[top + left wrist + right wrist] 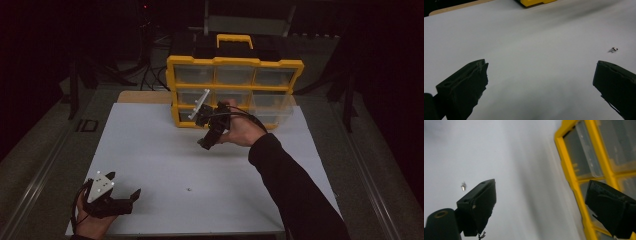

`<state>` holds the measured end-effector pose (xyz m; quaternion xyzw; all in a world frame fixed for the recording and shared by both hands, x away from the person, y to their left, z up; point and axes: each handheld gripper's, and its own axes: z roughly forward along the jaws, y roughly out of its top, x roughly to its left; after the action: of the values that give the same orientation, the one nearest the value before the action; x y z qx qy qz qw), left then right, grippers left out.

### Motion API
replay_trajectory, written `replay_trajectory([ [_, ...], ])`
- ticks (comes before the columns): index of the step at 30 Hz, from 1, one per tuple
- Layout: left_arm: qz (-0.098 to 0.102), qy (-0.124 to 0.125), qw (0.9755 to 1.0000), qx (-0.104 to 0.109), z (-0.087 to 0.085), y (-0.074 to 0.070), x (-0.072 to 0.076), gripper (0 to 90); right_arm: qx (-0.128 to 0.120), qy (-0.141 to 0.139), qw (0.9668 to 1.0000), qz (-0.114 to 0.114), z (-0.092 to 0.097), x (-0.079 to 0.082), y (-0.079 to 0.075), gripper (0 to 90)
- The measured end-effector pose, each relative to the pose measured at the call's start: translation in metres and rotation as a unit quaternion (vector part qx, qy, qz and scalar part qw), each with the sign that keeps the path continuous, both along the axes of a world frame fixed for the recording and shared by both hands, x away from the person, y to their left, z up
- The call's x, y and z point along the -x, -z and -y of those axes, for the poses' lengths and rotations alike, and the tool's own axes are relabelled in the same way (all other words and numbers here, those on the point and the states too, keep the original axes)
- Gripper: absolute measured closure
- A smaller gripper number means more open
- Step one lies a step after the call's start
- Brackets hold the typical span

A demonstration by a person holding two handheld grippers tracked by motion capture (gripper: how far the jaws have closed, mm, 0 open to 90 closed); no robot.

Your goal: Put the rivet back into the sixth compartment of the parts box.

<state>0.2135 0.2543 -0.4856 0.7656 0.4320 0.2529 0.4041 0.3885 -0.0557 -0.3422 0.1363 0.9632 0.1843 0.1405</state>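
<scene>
Judging from how things are lying, the work is sitting at an early stage: a small metal screw is lying loose on the white bench, toward the near edge and roughly midway between the side edges, and nothing is gripping it. The yellow organizer case is standing upright at the far edge of the bench, its clear drawers facing the person. Picking up the screw and getting it to the case is looking like what remains. The left claw is hovering low over the near left corner, jaws spread wide and empty, with the screw near and off to its right. The right claw is hanging just before the case's lower drawers, tilted, jaws also parted and holding nothing.
</scene>
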Motion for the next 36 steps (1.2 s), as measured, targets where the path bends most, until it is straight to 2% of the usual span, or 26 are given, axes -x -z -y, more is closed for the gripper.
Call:
replay_trajectory([
  [8, -0.001, 0.000, 1.0000, 0.000, 0.000, 0.000, 0.000, 0.4, -0.006, -0.015, 0.9998, -0.013, -0.011, 0.010, 0.019, 10.2],
  [14, -0.001, 0.001, 1.0000, 0.000, 0.000, 0.000, 0.000, 0.4, -0.015, -0.035, 0.9991, -0.020, -0.022, 0.028, 0.043, 11.1],
  [15, -0.001, 0.001, 1.0000, 0.000, 0.000, 0.000, 0.000, 0.4, -0.015, -0.035, 0.9991, -0.020, -0.022, 0.028, 0.043, 11.1],
  [17, 0.000, 0.001, 1.0000, 0.000, 0.000, 0.000, 0.000, 0.4, -0.010, -0.048, 0.9985, -0.024, -0.026, 0.038, 0.056, 11.1],
  [20, -0.001, 0.001, 1.0000, 0.000, 0.000, 0.000, 0.000, 0.4, -0.006, -0.055, 0.9980, -0.029, -0.029, 0.044, 0.067, 11.2],
  [28, -0.001, 0.001, 1.0000, 0.001, 0.000, 0.000, 0.000, 0.4, 0.002, -0.063, 0.9962, -0.061, -0.037, 0.055, 0.101, 12.2],
  [36, -0.002, 0.001, 1.0000, 0.001, 0.000, 0.000, 0.000, 0.5, 0.010, -0.067, 0.9933, -0.094, -0.046, 0.058, 0.127, 14.1],
])
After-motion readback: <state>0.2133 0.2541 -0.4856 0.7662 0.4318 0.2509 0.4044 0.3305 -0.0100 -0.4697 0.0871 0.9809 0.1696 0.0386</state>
